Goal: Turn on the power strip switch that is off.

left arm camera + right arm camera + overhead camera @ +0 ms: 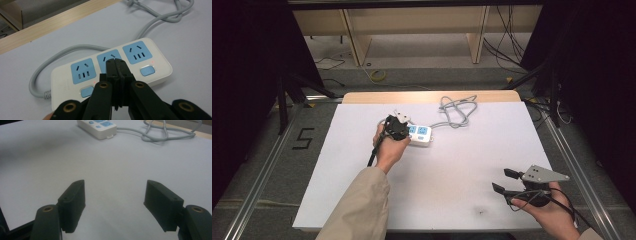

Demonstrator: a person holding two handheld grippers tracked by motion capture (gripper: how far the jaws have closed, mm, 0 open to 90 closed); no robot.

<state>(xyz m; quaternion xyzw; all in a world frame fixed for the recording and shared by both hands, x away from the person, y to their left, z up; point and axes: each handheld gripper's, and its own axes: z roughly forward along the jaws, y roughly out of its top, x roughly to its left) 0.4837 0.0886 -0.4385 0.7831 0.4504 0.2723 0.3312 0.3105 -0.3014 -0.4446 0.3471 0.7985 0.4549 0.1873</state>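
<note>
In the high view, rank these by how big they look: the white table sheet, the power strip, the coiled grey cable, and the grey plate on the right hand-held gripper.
1. White table sheet, by far.
2. Coiled grey cable, counting its spread.
3. Grey plate and power strip: unsure. They look similar, the left hand-held gripper covers part of the strip, and the plate sits nearer the camera.

The white table top (452, 170) lies bare between the two hands. A white plastic power strip (419, 135) and its looped grey cable (457, 112) block the far middle.
</note>
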